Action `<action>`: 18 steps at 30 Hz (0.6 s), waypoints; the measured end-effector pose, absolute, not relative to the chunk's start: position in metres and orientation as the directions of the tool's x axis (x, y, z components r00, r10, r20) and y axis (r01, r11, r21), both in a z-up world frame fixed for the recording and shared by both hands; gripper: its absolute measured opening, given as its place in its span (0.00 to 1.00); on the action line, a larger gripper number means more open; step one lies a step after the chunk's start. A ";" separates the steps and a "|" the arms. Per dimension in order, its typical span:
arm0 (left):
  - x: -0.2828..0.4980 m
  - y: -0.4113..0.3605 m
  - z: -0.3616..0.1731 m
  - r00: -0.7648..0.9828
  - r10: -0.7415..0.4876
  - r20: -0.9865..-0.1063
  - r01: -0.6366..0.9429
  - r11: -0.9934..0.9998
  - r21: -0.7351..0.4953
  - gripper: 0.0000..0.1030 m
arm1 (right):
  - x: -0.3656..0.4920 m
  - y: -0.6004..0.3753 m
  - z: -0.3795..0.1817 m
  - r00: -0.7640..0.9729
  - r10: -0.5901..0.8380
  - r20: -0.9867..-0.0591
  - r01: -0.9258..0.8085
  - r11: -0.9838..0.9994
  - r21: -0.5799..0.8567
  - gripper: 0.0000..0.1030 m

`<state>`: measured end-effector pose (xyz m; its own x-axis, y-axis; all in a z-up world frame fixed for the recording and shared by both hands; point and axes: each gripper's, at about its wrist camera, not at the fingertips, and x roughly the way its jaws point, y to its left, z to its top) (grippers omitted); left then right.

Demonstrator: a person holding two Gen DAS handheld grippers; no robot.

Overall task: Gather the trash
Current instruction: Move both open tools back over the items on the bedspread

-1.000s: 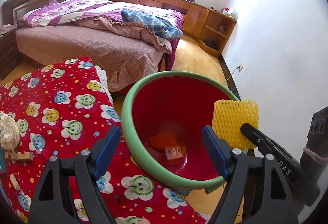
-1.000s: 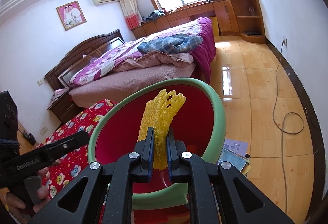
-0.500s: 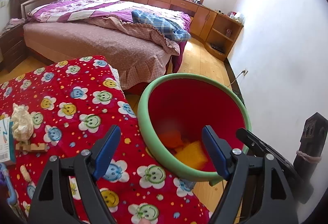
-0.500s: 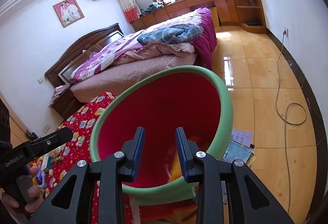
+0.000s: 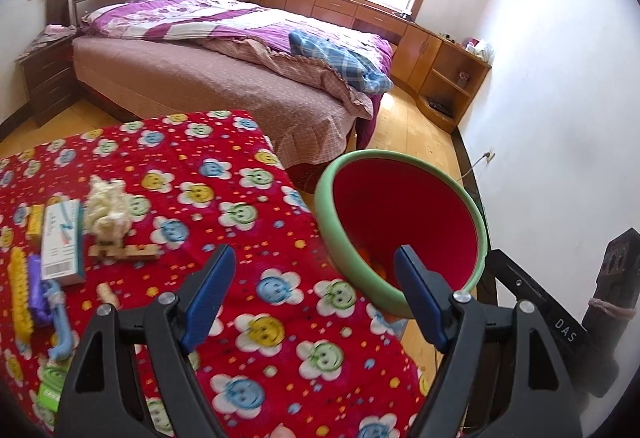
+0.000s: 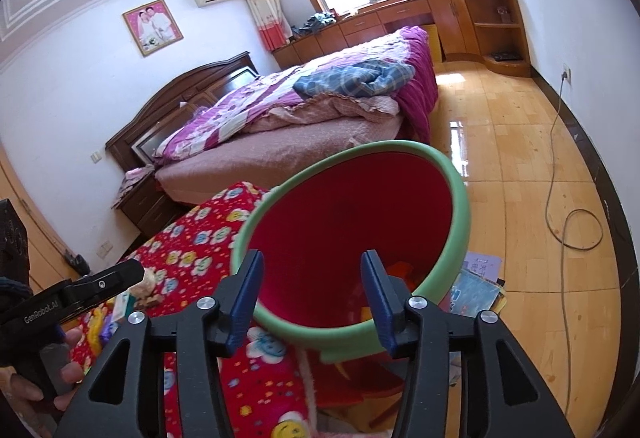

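Note:
A red bin with a green rim [image 5: 332, 234] stands beside the table; orange and yellow scraps [image 6: 400, 272] lie at its bottom. My right gripper [image 6: 313, 258] hovers over the near rim [image 6: 460, 205], its jaws opening with nothing between them. My left gripper [image 5: 314, 254] is open and empty above the table's right corner. To its left on the red smiley cloth [image 5: 224, 165] lie a crumpled tissue [image 5: 108, 209], a white box [image 5: 62, 242], wooden pieces [image 5: 124, 250], a yellow foam net [image 5: 18, 290] and a blue item [image 5: 62, 322].
A bed [image 5: 208, 77] fills the room behind the table. Wooden cabinets [image 5: 436, 57] run under the window. Books [image 6: 476, 290] lie on the wood floor by the bin, and a cable [image 6: 560, 173] trails along the right wall. A hand [image 6: 24, 390] holds the left gripper.
The right gripper opened and let go of the yellow foam net, which fell into the bin. The left gripper swung left and rose, bringing the table trash into view.

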<state>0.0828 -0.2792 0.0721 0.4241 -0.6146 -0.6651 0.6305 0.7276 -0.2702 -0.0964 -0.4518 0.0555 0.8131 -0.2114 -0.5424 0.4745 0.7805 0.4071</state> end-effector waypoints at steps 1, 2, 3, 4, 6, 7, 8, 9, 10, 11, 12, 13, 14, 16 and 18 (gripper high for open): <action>0.082 -0.274 0.074 0.431 -0.611 -0.664 0.627 0.732 -0.267 0.79 | -0.096 -0.447 0.058 0.815 -0.206 -0.541 0.469 0.784 0.407 0.52; 0.081 -0.268 0.076 0.439 -0.606 -0.663 0.622 0.738 -0.263 0.79 | -0.096 -0.442 0.059 0.818 -0.201 -0.540 0.462 0.788 0.407 0.53; 0.080 -0.262 0.077 0.449 -0.601 -0.662 0.616 0.744 -0.258 0.79 | -0.096 -0.438 0.061 0.819 -0.196 -0.539 0.456 0.792 0.406 0.53; 0.079 -0.256 0.078 0.456 -0.598 -0.659 0.611 0.749 -0.257 0.79 | -0.096 -0.432 0.063 0.822 -0.189 -0.538 0.447 0.798 0.403 0.53; 0.077 -0.244 0.081 0.468 -0.596 -0.652 0.600 0.756 -0.261 0.79 | -0.093 -0.423 0.066 0.824 -0.179 -0.538 0.435 0.808 0.398 0.54; 0.077 -0.238 0.082 0.475 -0.592 -0.651 0.592 0.762 -0.261 0.79 | -0.092 -0.417 0.067 0.825 -0.171 -0.538 0.426 0.814 0.395 0.55; 0.078 -0.232 0.083 0.483 -0.587 -0.650 0.584 0.769 -0.261 0.79 | -0.092 -0.413 0.068 0.827 -0.165 -0.538 0.420 0.818 0.394 0.56; 0.077 -0.226 0.083 0.489 -0.583 -0.649 0.577 0.774 -0.260 0.79 | -0.091 -0.408 0.069 0.828 -0.158 -0.538 0.412 0.823 0.392 0.56; 0.078 -0.221 0.084 0.496 -0.578 -0.648 0.568 0.780 -0.261 0.79 | -0.090 -0.404 0.069 0.829 -0.152 -0.539 0.406 0.826 0.392 0.57; 0.078 -0.215 0.085 0.503 -0.574 -0.647 0.560 0.786 -0.262 0.79 | -0.089 -0.400 0.070 0.829 -0.144 -0.540 0.399 0.829 0.392 0.57; 0.078 -0.208 0.085 0.510 -0.569 -0.645 0.550 0.792 -0.264 0.79 | -0.088 -0.396 0.070 0.830 -0.138 -0.540 0.393 0.832 0.391 0.57; 0.078 -0.202 0.086 0.517 -0.564 -0.644 0.542 0.798 -0.264 0.79 | -0.086 -0.391 0.071 0.831 -0.130 -0.541 0.386 0.835 0.391 0.58; 0.078 -0.196 0.087 0.524 -0.559 -0.642 0.535 0.803 -0.263 0.79 | -0.085 -0.387 0.071 0.831 -0.123 -0.543 0.380 0.838 0.392 0.58; 0.077 -0.184 0.089 0.542 -0.547 -0.638 0.518 0.815 -0.258 0.79 | -0.082 -0.378 0.071 0.830 -0.109 -0.546 0.369 0.842 0.393 0.59; 0.077 -0.172 0.091 0.558 -0.534 -0.635 0.502 0.827 -0.254 0.79 | -0.079 -0.370 0.070 0.829 -0.097 -0.551 0.360 0.847 0.392 0.61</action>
